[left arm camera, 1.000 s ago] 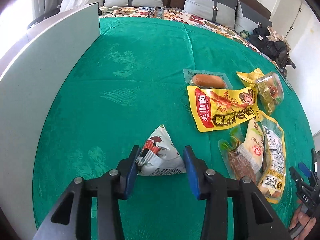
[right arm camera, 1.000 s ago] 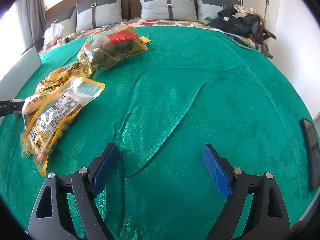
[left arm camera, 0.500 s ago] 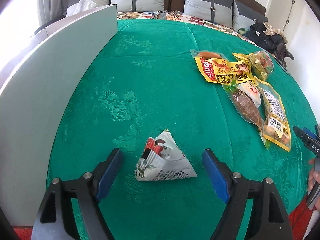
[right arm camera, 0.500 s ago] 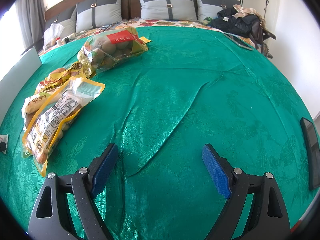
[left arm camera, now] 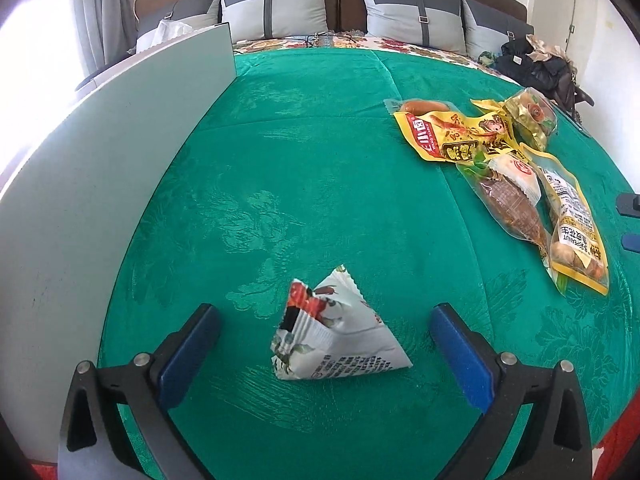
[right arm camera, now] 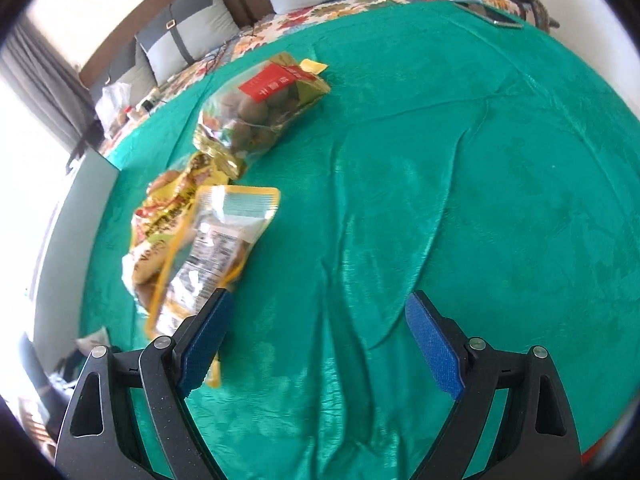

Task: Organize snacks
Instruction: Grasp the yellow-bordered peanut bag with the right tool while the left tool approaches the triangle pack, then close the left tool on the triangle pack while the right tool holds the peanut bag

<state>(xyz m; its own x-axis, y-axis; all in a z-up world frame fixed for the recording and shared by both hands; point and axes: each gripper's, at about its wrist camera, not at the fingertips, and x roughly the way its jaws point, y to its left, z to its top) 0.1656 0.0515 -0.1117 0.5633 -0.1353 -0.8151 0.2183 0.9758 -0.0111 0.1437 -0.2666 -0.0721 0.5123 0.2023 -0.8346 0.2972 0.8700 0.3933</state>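
Observation:
A white triangular snack packet [left arm camera: 332,340] lies on the green cloth between the fingers of my left gripper [left arm camera: 324,312]. Its jaws are opening wide and neither pad touches the packet. To the right lies a cluster of snacks: a yellow packet with a red label [left arm camera: 448,136], a sausage pack [left arm camera: 424,106], a brown meat pack [left arm camera: 512,204] and a peanut bag [left arm camera: 576,232]. My right gripper [right arm camera: 320,300] hangs over bare cloth, jaws wide and still opening slightly, nothing between them. Its left finger is just beside the peanut bag [right arm camera: 216,240]. A clear bag with a red label [right arm camera: 256,116] lies farther back.
A tall pale grey board [left arm camera: 100,180] stands along the left edge of the cloth. Grey pillows [left arm camera: 276,8] line the headboard, and a black bag [left arm camera: 536,64] sits at the far right. A phone [right arm camera: 492,16] lies near the cloth's far edge.
The left jaws spread wide and let go of the triangular packet, and the gripper drew back a little. The right gripper rolled and swung toward the snack cluster.

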